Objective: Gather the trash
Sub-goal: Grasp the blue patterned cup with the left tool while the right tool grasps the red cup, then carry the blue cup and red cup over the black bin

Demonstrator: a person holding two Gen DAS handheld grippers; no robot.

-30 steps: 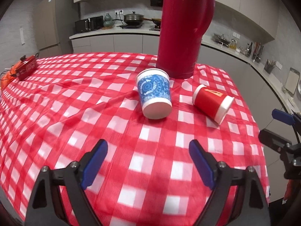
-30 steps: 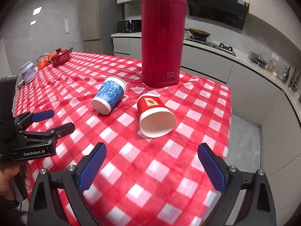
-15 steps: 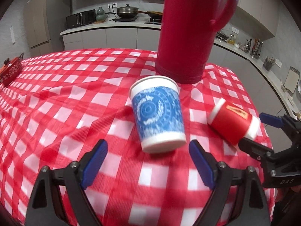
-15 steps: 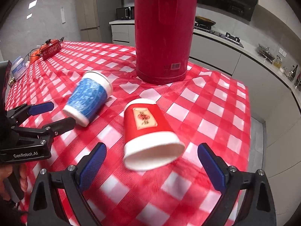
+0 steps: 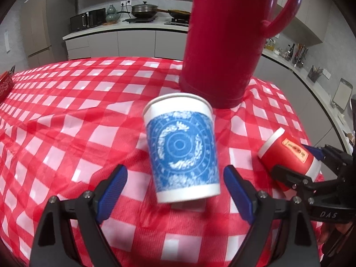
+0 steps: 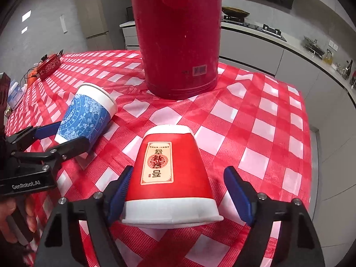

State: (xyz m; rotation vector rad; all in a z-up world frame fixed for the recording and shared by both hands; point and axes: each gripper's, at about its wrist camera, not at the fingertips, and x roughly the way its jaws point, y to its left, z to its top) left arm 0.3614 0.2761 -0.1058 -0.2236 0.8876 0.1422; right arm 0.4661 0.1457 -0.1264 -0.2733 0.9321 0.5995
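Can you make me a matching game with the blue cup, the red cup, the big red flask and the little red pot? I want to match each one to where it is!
Things:
1. blue cup
2. red cup
3. big red flask
4. little red pot

Places:
A. standing upright behind both cups
B. lying on its side between the open left tongs
C. far away near the table's other end
D. lying on its side between the closing right tongs

Right pairs: 1-B, 2-D, 3-A, 4-C
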